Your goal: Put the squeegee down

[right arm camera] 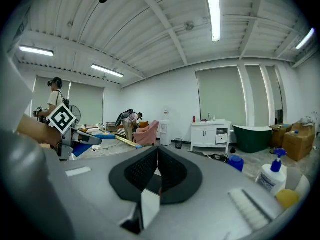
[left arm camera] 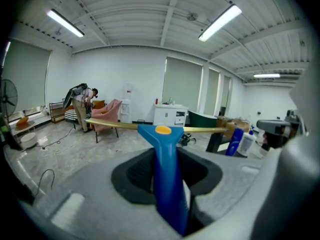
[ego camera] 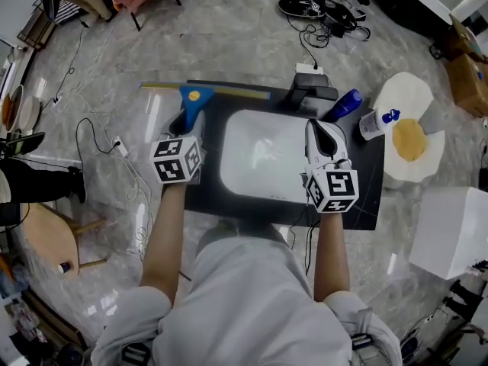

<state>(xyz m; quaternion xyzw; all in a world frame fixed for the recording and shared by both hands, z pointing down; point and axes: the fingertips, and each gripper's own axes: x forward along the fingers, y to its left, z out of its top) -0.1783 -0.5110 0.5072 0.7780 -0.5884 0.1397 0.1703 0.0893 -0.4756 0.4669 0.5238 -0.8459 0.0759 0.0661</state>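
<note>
The squeegee (ego camera: 195,97) has a blue handle and a long brass-coloured blade (ego camera: 221,90) that lies across above the black table's far edge. My left gripper (ego camera: 184,125) is shut on the blue handle (left arm camera: 168,174), which runs up between its jaws to the blade (left arm camera: 200,129). My right gripper (ego camera: 321,133) hovers over the right side of the white basin (ego camera: 263,162). Its pads (right arm camera: 150,166) meet with nothing between them. In the right gripper view, the left gripper and squeegee (right arm camera: 82,148) show at the far left.
The black table (ego camera: 367,197) carries the basin, a black device (ego camera: 311,90), a blue bottle (ego camera: 345,104) and a white pump bottle (ego camera: 375,122). A white stand with a yellow pad (ego camera: 410,139) and a white box (ego camera: 454,231) are at the right. Cables (ego camera: 99,139) trail on the floor at the left.
</note>
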